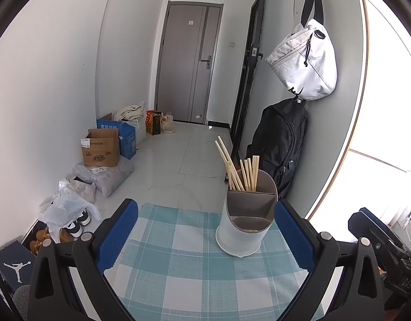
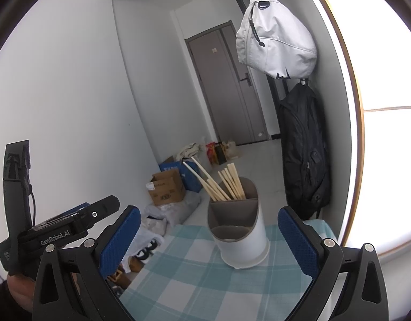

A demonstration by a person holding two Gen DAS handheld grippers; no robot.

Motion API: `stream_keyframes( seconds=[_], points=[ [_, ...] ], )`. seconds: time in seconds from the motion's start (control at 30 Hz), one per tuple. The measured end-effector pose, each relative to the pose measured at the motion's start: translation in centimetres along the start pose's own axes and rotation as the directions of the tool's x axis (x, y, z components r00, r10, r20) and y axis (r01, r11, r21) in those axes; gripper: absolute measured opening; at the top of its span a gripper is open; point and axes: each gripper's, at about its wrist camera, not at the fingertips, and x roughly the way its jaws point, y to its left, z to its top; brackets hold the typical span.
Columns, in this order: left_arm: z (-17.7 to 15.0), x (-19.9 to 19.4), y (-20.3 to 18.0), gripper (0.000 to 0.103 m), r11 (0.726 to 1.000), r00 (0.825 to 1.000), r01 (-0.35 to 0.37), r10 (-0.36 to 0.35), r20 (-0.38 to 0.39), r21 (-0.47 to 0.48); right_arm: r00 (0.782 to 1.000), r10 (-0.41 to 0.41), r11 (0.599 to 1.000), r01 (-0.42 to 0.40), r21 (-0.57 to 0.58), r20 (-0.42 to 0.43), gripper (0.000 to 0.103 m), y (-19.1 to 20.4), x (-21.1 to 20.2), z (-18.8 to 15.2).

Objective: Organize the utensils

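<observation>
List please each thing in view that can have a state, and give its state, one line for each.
left gripper: open, holding nothing
right gripper: open, holding nothing
utensil holder: upright on the checked cloth
chopsticks: standing in the holder's rear compartment, two leaning left
front compartment: no utensil visible
grey door: closed
cardboard box: flaps open

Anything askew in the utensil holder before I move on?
Yes: in the utensil holder, two chopsticks lean well left of the upright bunch in the back compartment. Nothing is spilled on the checked cloth.
</observation>
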Motion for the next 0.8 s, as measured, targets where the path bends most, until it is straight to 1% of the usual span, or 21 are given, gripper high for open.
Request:
stream_keyframes(
  seconds=[0.8],
  points=[
    [-0.19,0.31,-0.29,0.099,1.0,1.0,-0.018,0.018,0.003,0.012,1.0,0.0,1.0,0.0,0.005,-0.01,0.103,0.12,0.39,-0.25]
  ],
)
